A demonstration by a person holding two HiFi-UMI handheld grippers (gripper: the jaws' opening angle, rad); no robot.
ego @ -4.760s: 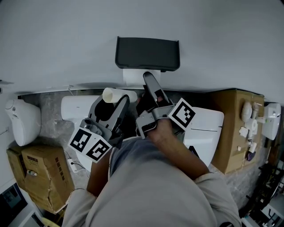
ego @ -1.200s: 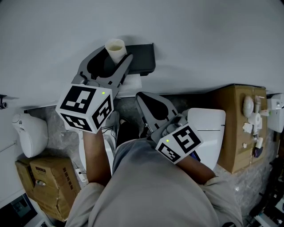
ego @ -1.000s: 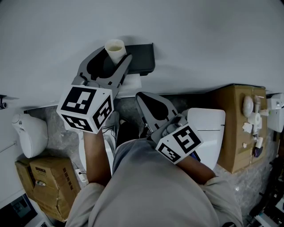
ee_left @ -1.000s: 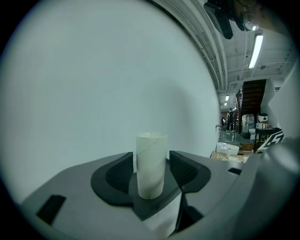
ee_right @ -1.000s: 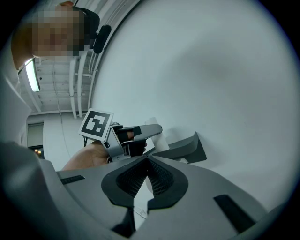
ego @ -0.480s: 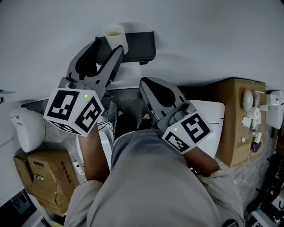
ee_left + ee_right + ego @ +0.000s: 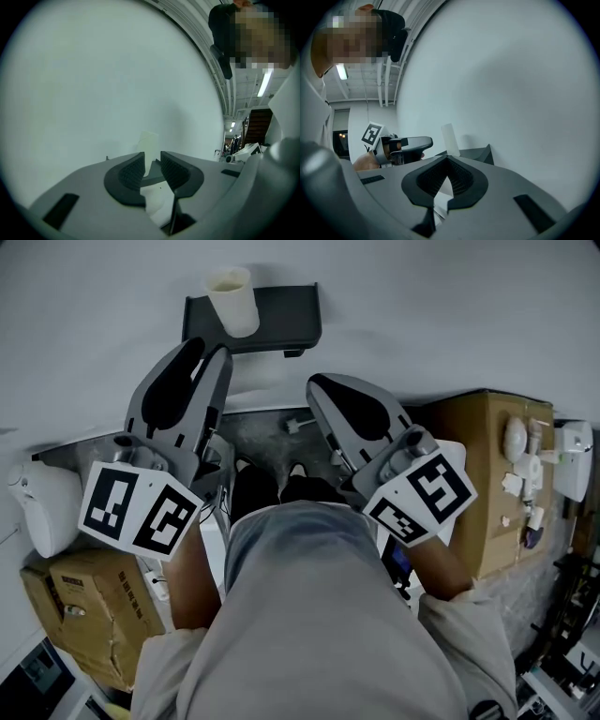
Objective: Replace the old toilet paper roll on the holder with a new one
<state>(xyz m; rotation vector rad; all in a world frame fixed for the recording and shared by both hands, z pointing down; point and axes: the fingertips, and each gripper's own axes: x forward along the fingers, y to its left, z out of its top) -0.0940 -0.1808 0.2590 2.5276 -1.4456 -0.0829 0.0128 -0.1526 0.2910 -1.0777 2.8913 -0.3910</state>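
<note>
1. left gripper (image 7: 208, 346): grey two-jaw tongs held just below the black box-shaped paper holder (image 7: 267, 320) on the plain pale wall (image 7: 422, 315). its jaws stand partly apart and have just been closing, with nothing caught between the ribbed pads (image 7: 131, 171); released and empty.
2. right gripper (image 7: 317, 382): same build, below and to the right of the holder, near it but not touching. its jaws are clenched tip to tip on nothing.
3. pale cardboard tube (image 7: 230, 298), judged to be the spent core of the old roll: upright on the holder's flat top, at its left end, free of both grippers. in the left gripper view it shows beyond the jaw gap, not within it.
4. strip of white paper (image 7: 157, 206): seen in the left gripper view under the holder's front edge. whether it belongs to a fresh roll already inside the holder cannot be told.
5. step in hand (judged): the tube is out of the holder and parked on top of it, and both grippers are clear of it, so the removal half looks done.
6. next move (judged): a full roll must be brought to the holder; none shows in any view. it would call for wide-open jaws, a light squeeze across the soft roll, then lining it up with the holder's opening. a careless approach could knock the loose tube off the holder.
</note>
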